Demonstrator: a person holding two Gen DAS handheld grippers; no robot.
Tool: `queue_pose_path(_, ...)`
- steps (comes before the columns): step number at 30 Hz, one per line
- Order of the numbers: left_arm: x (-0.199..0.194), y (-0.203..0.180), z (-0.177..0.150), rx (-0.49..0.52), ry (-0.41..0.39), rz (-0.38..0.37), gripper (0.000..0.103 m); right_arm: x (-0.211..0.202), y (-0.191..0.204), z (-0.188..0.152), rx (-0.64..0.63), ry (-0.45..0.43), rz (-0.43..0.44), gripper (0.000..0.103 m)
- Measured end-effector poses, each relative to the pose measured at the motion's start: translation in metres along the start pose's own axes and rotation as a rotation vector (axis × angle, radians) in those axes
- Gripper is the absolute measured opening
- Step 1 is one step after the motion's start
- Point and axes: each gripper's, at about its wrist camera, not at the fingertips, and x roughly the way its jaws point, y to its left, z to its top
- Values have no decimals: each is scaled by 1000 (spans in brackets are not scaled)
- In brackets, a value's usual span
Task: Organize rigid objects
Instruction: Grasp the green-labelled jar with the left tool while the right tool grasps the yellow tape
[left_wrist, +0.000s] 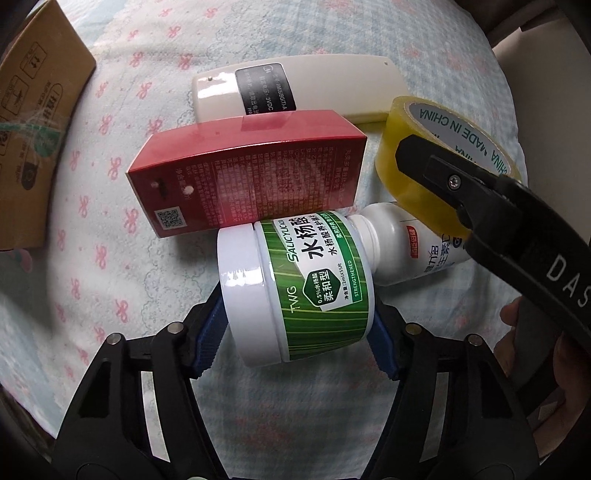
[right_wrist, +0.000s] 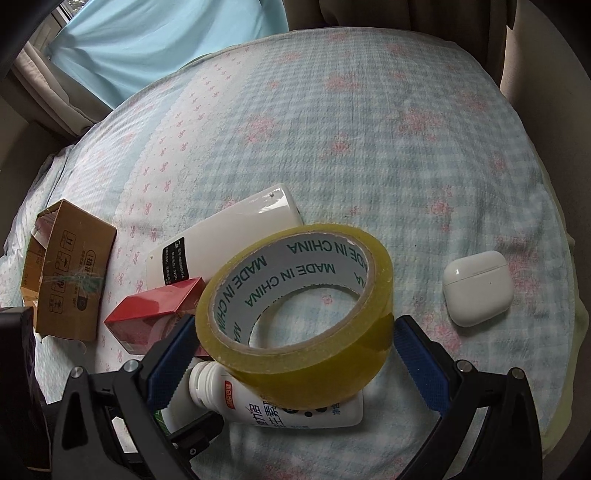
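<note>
My left gripper (left_wrist: 297, 328) is shut on a white jar with a green label (left_wrist: 295, 288), which lies on its side against a red box (left_wrist: 243, 177). My right gripper (right_wrist: 291, 354) stands around a yellow tape roll (right_wrist: 295, 310); its left pad touches the roll and a small gap shows at the right pad. The roll (left_wrist: 439, 158) rests tilted on a white bottle (right_wrist: 291, 406), also visible in the left wrist view (left_wrist: 406, 243). A white remote (left_wrist: 295, 88) lies face down behind the red box (right_wrist: 155, 314).
All lies on a bed with a blue-checked, pink-flowered cover (right_wrist: 369, 129). A brown cardboard box (right_wrist: 70, 273) stands at the left, also in the left wrist view (left_wrist: 33, 129). A white earbud case (right_wrist: 478, 286) lies to the right of the tape.
</note>
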Motion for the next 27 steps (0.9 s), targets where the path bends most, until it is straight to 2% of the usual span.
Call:
queue_pose_path(8,-4,1,-1,7,-1,-13,63,4,4,2,-48,-17,-9,102)
queue_pose_path(25,-34,6,-13,79,17,-37,55,-21,-1,-5,28,-36,0,101)
queue_pose_path(26,-38,12,-24,93,18,-38,55,-25,0,-6,31,-39,1,101)
queue_pose_path(27,-41,23,-20,102,16,-40,55,-28,1,-6,33,-41,1,101)
